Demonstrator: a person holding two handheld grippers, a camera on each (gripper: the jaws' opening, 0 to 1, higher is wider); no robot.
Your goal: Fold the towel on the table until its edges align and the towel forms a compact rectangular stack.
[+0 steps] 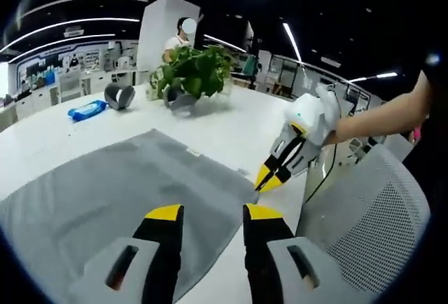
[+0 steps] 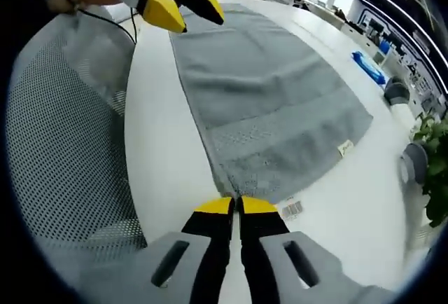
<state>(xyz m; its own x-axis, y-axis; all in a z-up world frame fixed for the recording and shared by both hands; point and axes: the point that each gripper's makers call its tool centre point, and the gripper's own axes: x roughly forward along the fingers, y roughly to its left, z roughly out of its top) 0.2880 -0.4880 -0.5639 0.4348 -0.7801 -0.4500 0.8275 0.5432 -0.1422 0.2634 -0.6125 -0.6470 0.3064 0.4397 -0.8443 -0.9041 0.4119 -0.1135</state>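
grey towel [image 2: 269, 111] lies flat and unfolded on the white table [image 2: 157, 150]. my right hand-held gripper [image 2: 236, 206] has its jaws pressed together on the towel's near corner, beside its barcode tag [image 2: 292, 209]. my left hand-held gripper [image 1: 208, 214] hovers over the towel's long edge, jaws parted, gripping nothing. beyond the towel's far end stand a potted plant [image 1: 196, 71] and a blue packet [image 1: 87, 110]. a mesh chair [image 2: 59, 143] sits beside the towel's long edge.

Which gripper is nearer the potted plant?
Right. The right gripper pinches the towel corner at the end nearer the plant; the left gripper is at the far end.
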